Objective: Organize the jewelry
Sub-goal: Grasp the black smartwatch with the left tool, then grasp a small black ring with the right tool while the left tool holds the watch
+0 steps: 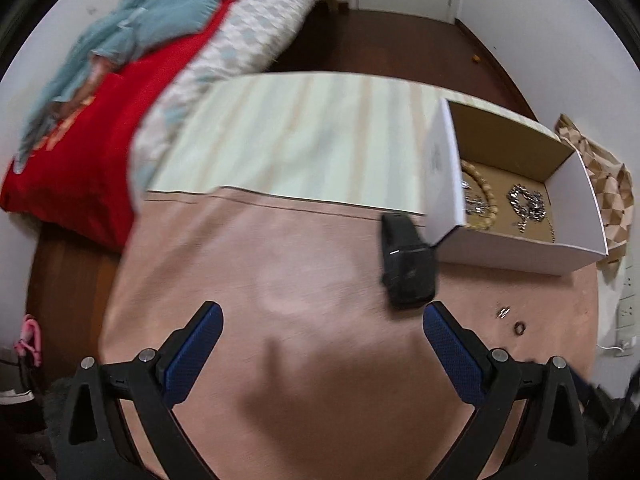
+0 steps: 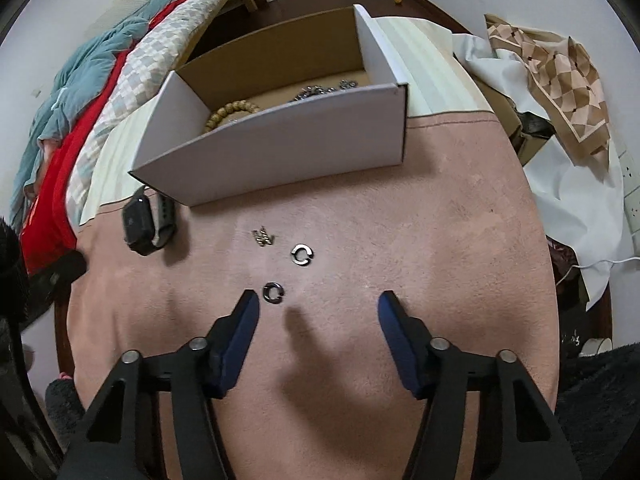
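Note:
A white cardboard box (image 2: 280,140) stands on the pink cloth and holds a wooden bead bracelet (image 2: 228,114) and a silver chain (image 1: 526,202). A black smartwatch (image 2: 146,220) lies left of the box; in the left wrist view the watch (image 1: 406,268) is just ahead of my open, empty left gripper (image 1: 322,316), near its right finger. Two open silver rings (image 2: 302,255) (image 2: 273,292) and a small silver earring (image 2: 264,237) lie on the cloth. My right gripper (image 2: 318,304) is open and empty, its left fingertip beside the nearer ring.
A bed with red, teal and checked bedding (image 1: 120,80) lies to the left. A striped pale cloth (image 1: 300,132) sits under the box's far side. A patterned brown scarf and white cloth (image 2: 560,72) are piled at the right. The box also shows in the left wrist view (image 1: 520,244).

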{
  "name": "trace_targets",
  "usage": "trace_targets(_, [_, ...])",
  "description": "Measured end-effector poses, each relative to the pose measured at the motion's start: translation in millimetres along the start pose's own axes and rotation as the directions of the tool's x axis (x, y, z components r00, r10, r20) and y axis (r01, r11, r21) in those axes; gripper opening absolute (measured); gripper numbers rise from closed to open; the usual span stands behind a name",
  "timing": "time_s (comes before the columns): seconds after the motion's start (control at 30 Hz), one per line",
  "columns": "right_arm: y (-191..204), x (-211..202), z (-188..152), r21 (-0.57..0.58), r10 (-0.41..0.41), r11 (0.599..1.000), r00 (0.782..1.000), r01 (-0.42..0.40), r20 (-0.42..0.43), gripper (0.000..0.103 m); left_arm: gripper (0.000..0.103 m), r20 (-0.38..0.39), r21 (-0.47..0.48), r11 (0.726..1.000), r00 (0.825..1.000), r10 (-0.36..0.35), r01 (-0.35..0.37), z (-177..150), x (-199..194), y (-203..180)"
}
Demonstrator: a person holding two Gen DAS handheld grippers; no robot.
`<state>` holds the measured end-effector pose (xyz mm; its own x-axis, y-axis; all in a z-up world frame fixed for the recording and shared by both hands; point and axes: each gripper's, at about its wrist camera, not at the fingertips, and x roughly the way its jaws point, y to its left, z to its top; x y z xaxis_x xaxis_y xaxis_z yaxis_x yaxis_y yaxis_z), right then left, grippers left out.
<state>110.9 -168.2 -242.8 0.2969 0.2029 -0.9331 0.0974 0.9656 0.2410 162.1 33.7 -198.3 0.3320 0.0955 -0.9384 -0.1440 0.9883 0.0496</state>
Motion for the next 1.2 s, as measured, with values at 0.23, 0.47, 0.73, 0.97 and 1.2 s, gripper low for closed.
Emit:
trace_targets(0.23, [-21.9, -6.7, -4.7, 0.065, -0.035, 0.997, 0.999, 0.034, 0.003, 0.060, 0.089, -0.029, 0.083, 0.995, 0.998, -0.049, 0.052, 12.0, 26.1, -39.3])
trace_targets(0.47, [-27.1, -10.5, 3.2, 0.074, -0.043, 0.996, 0.999, 0.042, 0.003, 0.060, 0.031, -0.059, 0.117, 0.989, 0.995, -0.083, 0.090, 12.5, 38.4, -45.6])
trace_targets(0.73, [-0.7, -8.0, 7.6, -0.001, 0.028, 1.000, 1.000, -0.028, 0.002, 0.060, 0.031, -0.016, 0.118, 0.992, 0.999, -0.035, 0.037, -6.5, 14.7, -2.7])
trace_targets(0.97, [32.9, 14.0, 0.1, -0.089, 0.006, 0.996, 1.000, -0.007, -0.017, 0.051, 0.031, -0.045, 0.079, 0.997, 0.999, 0.026, -0.022, -41.9, 8.8, 39.6])
trace_targets(1.2, [58.7, 17.6, -7.3, -0.209, -0.124, 0.969, 0.991, 0.133, 0.058, 0.014, 0.031, -0.045, 0.069, 0.997, 0.999, 0.020, -0.017, -46.9, 9.6, 45.9])
